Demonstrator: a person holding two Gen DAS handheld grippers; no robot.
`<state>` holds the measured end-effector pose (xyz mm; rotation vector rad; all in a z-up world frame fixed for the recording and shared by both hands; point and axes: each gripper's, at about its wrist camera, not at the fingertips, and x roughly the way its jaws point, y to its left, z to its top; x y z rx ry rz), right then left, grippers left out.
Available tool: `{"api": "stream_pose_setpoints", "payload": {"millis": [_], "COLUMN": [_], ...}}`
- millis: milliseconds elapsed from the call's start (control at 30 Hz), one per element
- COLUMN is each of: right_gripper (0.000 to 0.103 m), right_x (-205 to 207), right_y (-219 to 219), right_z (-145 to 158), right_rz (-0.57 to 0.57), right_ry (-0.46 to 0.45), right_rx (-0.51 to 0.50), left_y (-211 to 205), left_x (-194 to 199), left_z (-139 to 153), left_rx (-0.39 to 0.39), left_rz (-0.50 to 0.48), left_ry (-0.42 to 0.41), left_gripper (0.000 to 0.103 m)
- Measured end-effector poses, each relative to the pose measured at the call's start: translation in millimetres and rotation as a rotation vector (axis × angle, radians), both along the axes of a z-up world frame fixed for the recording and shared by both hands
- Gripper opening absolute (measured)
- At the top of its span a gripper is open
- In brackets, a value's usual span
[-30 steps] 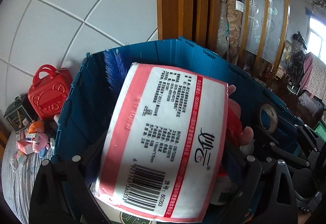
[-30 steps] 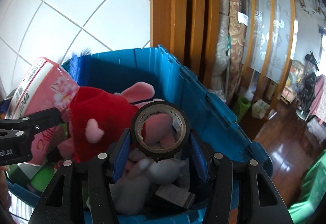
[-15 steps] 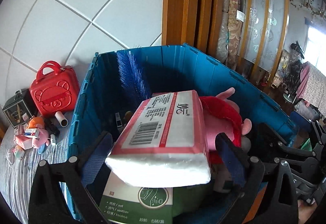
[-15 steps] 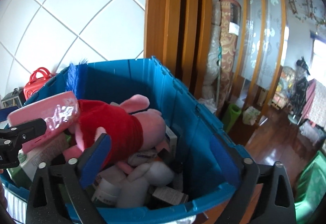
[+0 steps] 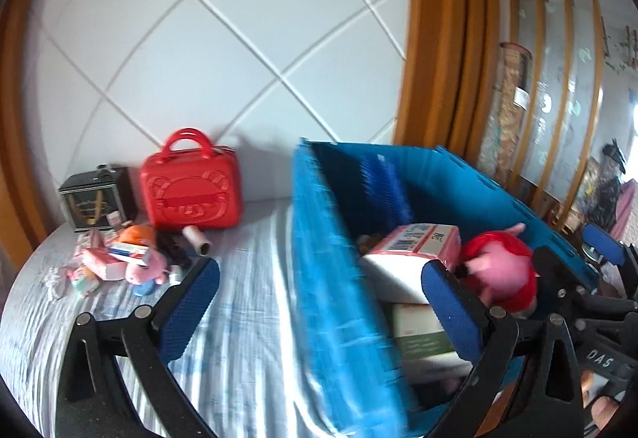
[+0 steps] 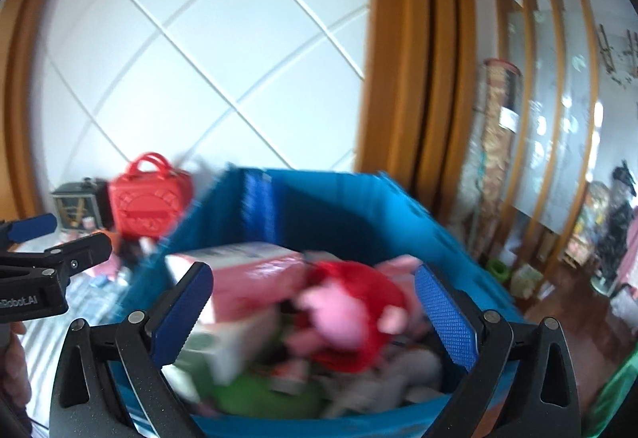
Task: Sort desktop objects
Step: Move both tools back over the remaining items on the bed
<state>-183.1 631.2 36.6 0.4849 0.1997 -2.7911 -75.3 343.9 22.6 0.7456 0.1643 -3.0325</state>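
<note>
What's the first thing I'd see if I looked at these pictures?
Probably the big blue bin on the striped cloth, stuffed with things, with a pink toy pig in red lying on top next to a pink tissue pack. Then the bright red case standing against the white wall, left of the bin.

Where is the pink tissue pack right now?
In the left wrist view, the tissue pack lies inside the blue bin, right of centre, beside the pink plush toy.
</note>
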Motion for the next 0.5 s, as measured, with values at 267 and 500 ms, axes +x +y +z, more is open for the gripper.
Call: {"api": "stream_pose_setpoints", "payload": {"millis": [267,500], "right_gripper": [0.103,0.103], "right_x": [30.0,46.8], "right_y": [-110.4,-234.8], "right_z": [3.4,-7.0], "right_rz": [0.069,0.101], "right_ry": [0.016,-0.009], "right_rx": [-0.013,-0.025], "left_y": [-143.3,-286.2], "left_x": [15.1,6.9], "left_z": [-20.1,-62.4], "left_rx": [0.03,-0.004], "left_rz": [0.105,0.191], "left_ry": [-0.021,-0.141], "left_gripper": [0.103,0.103]}}
